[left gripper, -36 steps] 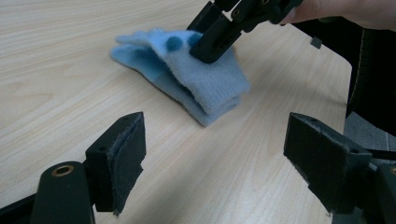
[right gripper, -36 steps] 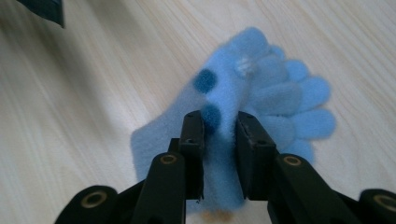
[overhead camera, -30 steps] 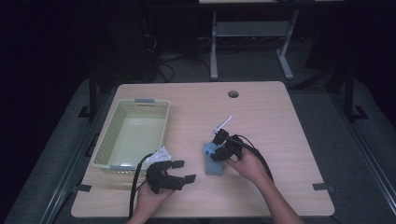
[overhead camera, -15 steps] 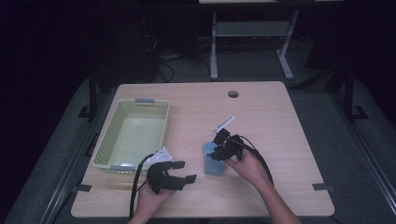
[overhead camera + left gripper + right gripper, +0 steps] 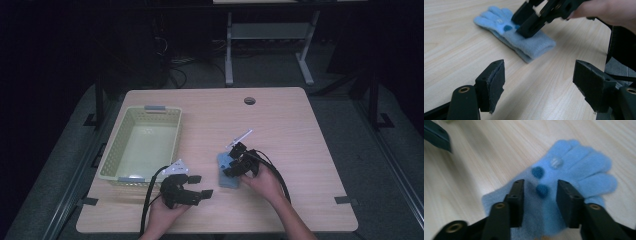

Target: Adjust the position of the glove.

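Blue glove (image 5: pixel 564 195) sits between right gripper (image 5: pixel 540 195) jaws, part-open, seemingly touching it.

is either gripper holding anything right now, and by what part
Nothing is held yet. The right gripper straddles the blue glove's palm, jaws apart; the left gripper is open over bare table.

No lettering, label, brand, number or sign can be read anywhere, neither on the light blue fleece glove (image 5: pixel 564 195) with its round dots nor on the pale green plastic basket (image 5: pixel 141 144).
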The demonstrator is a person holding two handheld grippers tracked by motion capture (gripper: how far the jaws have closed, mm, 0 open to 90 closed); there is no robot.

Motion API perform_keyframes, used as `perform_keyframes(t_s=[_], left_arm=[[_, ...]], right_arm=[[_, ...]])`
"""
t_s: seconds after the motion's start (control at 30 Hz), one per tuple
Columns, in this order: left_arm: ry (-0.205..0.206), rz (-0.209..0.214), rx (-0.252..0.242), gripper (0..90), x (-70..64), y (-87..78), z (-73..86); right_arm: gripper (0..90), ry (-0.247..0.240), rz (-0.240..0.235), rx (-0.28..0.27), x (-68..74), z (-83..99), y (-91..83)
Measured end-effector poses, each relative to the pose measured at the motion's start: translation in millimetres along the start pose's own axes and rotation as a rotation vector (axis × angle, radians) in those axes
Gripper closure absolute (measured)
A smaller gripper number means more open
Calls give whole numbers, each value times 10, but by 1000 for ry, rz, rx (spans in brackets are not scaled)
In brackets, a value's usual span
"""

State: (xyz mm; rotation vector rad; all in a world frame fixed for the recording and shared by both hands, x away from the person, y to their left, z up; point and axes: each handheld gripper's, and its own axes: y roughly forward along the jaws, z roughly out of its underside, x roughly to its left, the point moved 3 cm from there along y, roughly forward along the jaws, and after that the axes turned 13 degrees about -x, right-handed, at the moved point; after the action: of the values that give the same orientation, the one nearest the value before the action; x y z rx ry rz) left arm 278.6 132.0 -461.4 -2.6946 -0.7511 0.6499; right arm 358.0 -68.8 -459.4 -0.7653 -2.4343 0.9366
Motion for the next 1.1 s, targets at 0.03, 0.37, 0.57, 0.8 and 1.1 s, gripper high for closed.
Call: perform_keyframes(t_s=[0.03, 0.37, 0.57, 0.8, 1.1], left_arm=[[-4, 3, 4, 252, 1, 9, 0], [-92, 30, 66, 273, 7, 129, 1], [-164, 10, 81, 279, 52, 231, -58], [-287, -45, 59, 316, 148, 400, -160], [-363, -68, 80, 444, 288, 560, -180]], right_arm=[[530, 13, -2, -14, -5, -2, -30], [405, 141, -2, -102, -89, 118, -258], [379, 244, -5, -132, -165, 324, -320], [397, 359, -15, -185, -172, 433, -389], [431, 433, -54, -206, -195, 520, -299]])
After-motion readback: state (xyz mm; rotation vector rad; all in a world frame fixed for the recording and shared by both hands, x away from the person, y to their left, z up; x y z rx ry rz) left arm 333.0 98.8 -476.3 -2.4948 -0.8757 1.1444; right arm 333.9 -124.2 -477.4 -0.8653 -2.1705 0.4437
